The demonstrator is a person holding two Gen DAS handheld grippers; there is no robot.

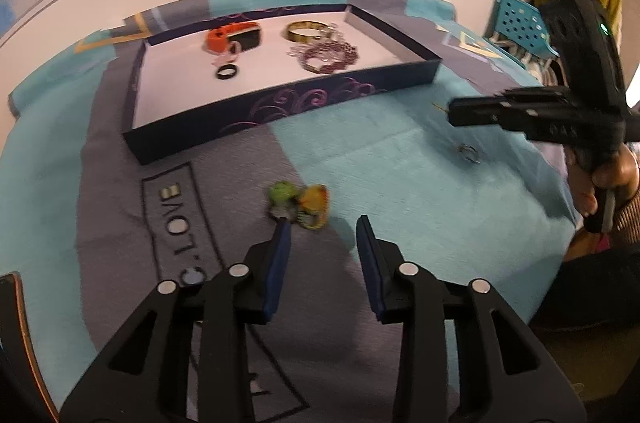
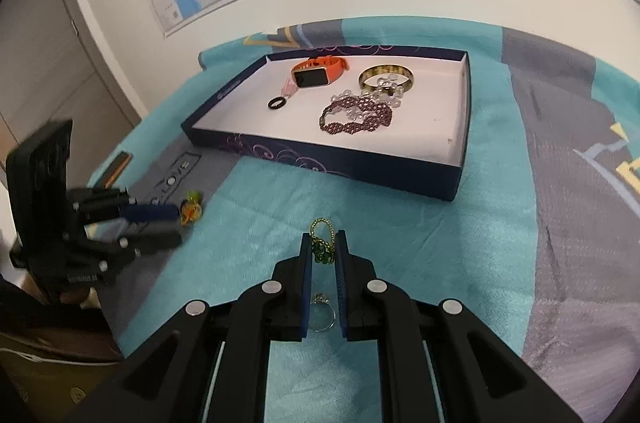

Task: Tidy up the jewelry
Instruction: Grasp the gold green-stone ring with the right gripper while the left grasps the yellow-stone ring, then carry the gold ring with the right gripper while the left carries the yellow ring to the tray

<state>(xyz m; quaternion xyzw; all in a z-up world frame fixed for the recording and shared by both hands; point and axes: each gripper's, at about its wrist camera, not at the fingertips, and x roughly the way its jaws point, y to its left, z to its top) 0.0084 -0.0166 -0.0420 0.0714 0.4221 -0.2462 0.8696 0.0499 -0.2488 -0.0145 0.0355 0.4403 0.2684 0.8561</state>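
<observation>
A dark blue tray [image 1: 280, 107] [image 2: 320, 163] with a white floor holds an orange watch [image 2: 318, 73], a gold bangle [image 2: 386, 76], a purple bead bracelet [image 2: 356, 117] and a black ring [image 2: 277, 103]. My right gripper [image 2: 324, 237] is shut on a green earring [image 2: 322, 249] with a gold chain loop, just above the teal cloth. A silver ring [image 2: 322, 311] [image 1: 468, 153] lies on the cloth under its fingers. My left gripper [image 1: 324, 223] [image 2: 176, 225] stands open. A green and orange trinket [image 1: 300, 203] [image 2: 191, 209] lies at the tip of its left finger, not gripped.
The teal and grey cloth [image 1: 400, 183] covers the whole surface. A flat dark object with an orange edge [image 2: 116, 165] lies at the cloth's left edge. A hand [image 1: 612, 179] holds the right gripper. A wall with a map stands behind the tray, and a teal crate [image 1: 516, 19] stands at the far right.
</observation>
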